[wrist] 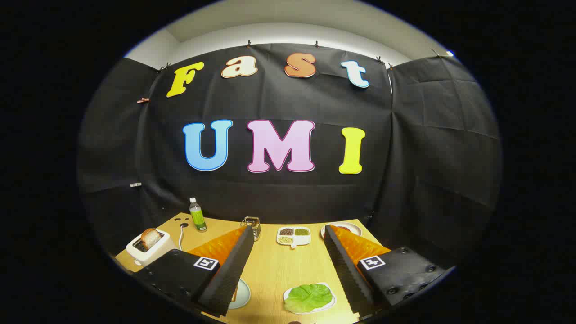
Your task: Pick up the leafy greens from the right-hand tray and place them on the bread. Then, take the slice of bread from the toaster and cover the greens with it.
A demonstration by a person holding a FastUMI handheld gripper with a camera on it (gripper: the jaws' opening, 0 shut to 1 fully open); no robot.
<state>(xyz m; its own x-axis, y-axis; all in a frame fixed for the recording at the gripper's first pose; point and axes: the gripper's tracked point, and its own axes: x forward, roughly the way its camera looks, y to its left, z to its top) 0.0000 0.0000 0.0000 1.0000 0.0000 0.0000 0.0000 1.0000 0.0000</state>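
- My gripper is spread wide and carries nothing; its two fingers frame the middle of the wooden table.
- The leafy greens lie flat on a small white tray between my fingers, closer to the right one and low, near the fingertips.
- By my left finger sits a pale plate, half hidden by it. I judge the bottom bread lies there, but only a sliver shows at the finger's edge, so I cannot be sure.
- The toaster stands off beyond my left finger, with a slice of bread poking out of its slot.
- The step in hand, as I read it, is the first one: fetching the greens.
- To do it well I should tip down and shift a little right, so the leaf sits centred between the fingers.
- A leaf is thin and limp: I'd come low, pinch a raised fold near its edge and close gently, so that it neither tears nor drags the tray along.
- The bottle, the grater and the divided dish stand well beyond, out of my way.
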